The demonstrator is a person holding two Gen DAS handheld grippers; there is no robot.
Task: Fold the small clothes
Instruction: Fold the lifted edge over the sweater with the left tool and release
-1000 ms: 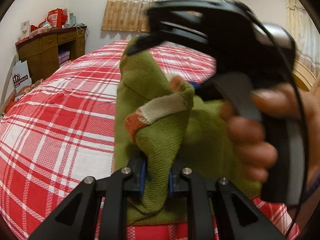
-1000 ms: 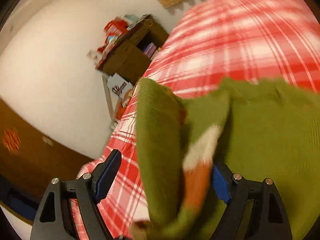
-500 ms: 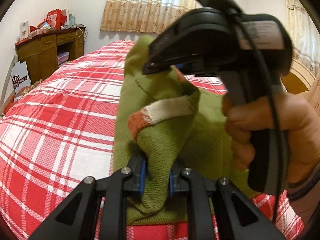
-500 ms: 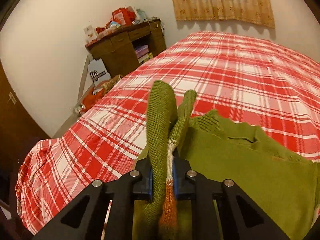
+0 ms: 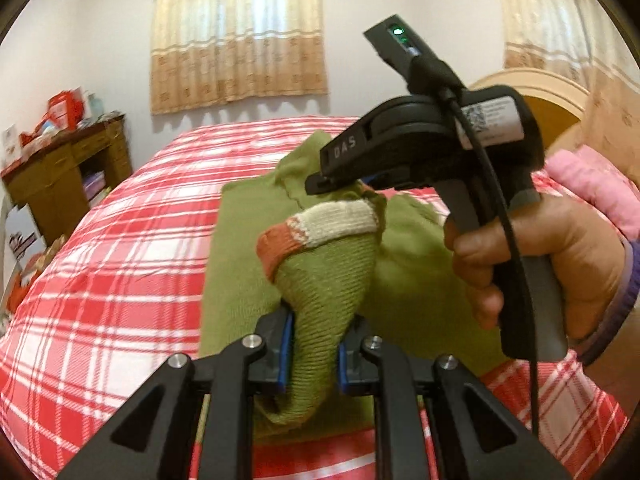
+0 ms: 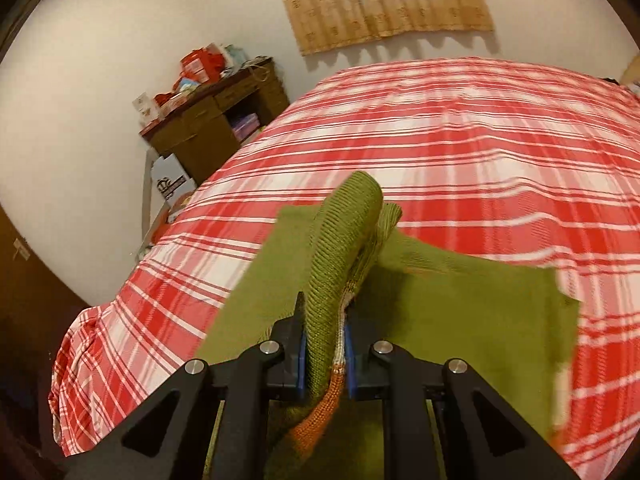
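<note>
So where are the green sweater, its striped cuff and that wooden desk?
green sweater (image 6: 460,304): right wrist view, flat body panel.
striped cuff (image 5: 340,220): left wrist view, cream band.
wooden desk (image 6: 200,128): right wrist view, drawer front.

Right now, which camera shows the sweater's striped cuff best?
The left wrist view: the cuff faces the lens, orange edge and cream band both plain, just below the right tongs. In the right wrist view the cuff shows only edge-on, a thin strip pinched in those tongs.
</note>
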